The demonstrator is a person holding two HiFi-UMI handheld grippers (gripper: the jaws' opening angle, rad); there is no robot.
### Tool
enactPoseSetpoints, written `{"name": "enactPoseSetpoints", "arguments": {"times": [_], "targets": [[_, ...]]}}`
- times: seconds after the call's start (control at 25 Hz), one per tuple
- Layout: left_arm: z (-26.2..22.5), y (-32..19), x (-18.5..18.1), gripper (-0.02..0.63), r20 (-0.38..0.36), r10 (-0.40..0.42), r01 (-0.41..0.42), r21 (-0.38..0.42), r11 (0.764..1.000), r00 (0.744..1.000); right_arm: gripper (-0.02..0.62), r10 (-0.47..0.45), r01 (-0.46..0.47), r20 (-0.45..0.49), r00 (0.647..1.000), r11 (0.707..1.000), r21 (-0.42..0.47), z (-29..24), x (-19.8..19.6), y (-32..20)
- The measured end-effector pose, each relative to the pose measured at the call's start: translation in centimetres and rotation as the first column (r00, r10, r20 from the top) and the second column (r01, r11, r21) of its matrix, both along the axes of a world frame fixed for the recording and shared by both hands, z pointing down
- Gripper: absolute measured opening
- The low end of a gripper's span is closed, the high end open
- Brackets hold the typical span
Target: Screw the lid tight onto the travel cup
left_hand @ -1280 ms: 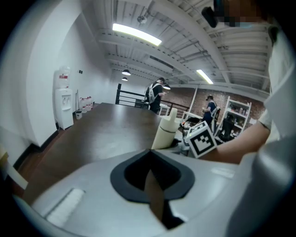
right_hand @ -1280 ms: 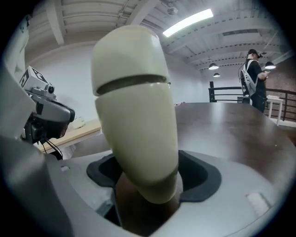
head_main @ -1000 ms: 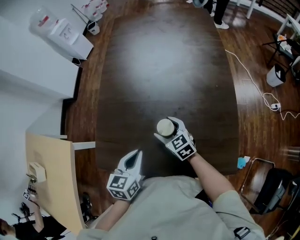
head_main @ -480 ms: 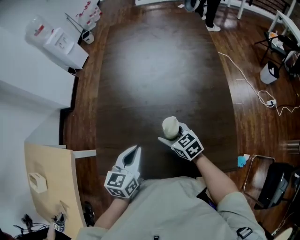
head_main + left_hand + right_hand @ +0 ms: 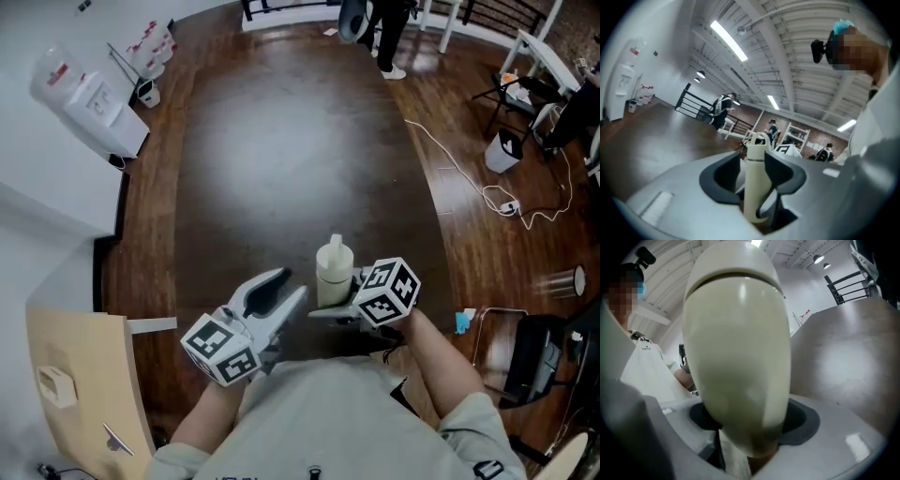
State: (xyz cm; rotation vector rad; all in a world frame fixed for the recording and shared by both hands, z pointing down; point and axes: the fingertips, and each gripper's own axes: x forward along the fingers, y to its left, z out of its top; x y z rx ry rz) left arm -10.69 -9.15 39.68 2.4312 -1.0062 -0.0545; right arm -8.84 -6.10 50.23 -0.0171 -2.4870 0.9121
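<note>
Swung left tongs [image 5: 292,284] in beside cup [image 5: 334,270], opening, empty; right tongs [image 5: 336,306] clamped on cup; lid [image 5: 335,247] tightening likely next.

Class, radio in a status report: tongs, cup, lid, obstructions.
Left tongs opening, cup sighted between them, ungripped. Right tongs shut on cup. Lid on. Nothing in the way.

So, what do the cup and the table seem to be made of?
The cup: cream, matte, probably coated metal or plastic; only soft highlights show. The table: dark wood-look top, semi-gloss; a wide pale glare lies on it.
</note>
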Motion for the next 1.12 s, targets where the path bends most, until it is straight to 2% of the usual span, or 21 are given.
{"name": "enactPoseSetpoints", "arguments": {"times": [0.2, 0.36, 0.52, 0.68, 0.88, 1.0, 1.08, 1.12], "targets": [[-2.6, -0.6, 2.7, 0.302, -0.014, 0.125, -0.124, 0.054, 0.991, 0.992, 0.319, 0.005, -0.004, -0.019, 1.0, 1.0, 0.012, -1.9, -0.6, 1.1], [-4.1, -0.6, 3.6, 0.349, -0.069, 0.173, -0.168, 0.079, 0.983, 0.982, 0.321, 0.016, -0.011, -0.064, 0.998, 0.997, 0.073, -2.6, -1.2, 1.2], [-4.4, -0.7, 3.8, 0.351, -0.079, 0.18, -0.173, 0.091, 0.981, 0.98, 0.321, 0.023, -0.01, -0.106, 0.994, 0.992, 0.124, -2.7, -1.3, 1.1], [-3.8, -0.4, 4.1, 0.344, -0.053, 0.222, -0.217, 0.081, 0.973, 0.974, 0.321, 0.013, 0.006, -0.133, 0.991, 0.989, 0.147, -2.6, -1.0, 1.4], [-3.8, 0.3, 4.0, 0.274, -0.089, 0.267, -0.261, 0.078, 0.962, 0.96, 0.321, -0.033, 0.052, -0.136, 0.99, 0.989, 0.138, -3.0, -1.2, 2.3], [-4.0, 0.7, 3.9, 0.275, -0.124, 0.333, -0.326, 0.073, 0.943, 0.935, 0.321, -0.107, 0.117, -0.097, 0.99, 0.988, 0.099, -3.6, -1.3, 3.3], [-4.4, 1.2, 3.9, 0.279, -0.167, 0.403, -0.396, 0.078, 0.915, 0.9, 0.321, -0.18, 0.182, -0.036, 0.983, 0.981, 0.061, -4.4, -1.5, 4.5], [-4.6, 1.5, 3.8, 0.282, -0.199, 0.446, -0.437, 0.087, 0.895, 0.873, 0.321, -0.223, 0.222, 0.005, 0.975, 0.974, 0.043, -5.0, -1.5, 5.2]]}}
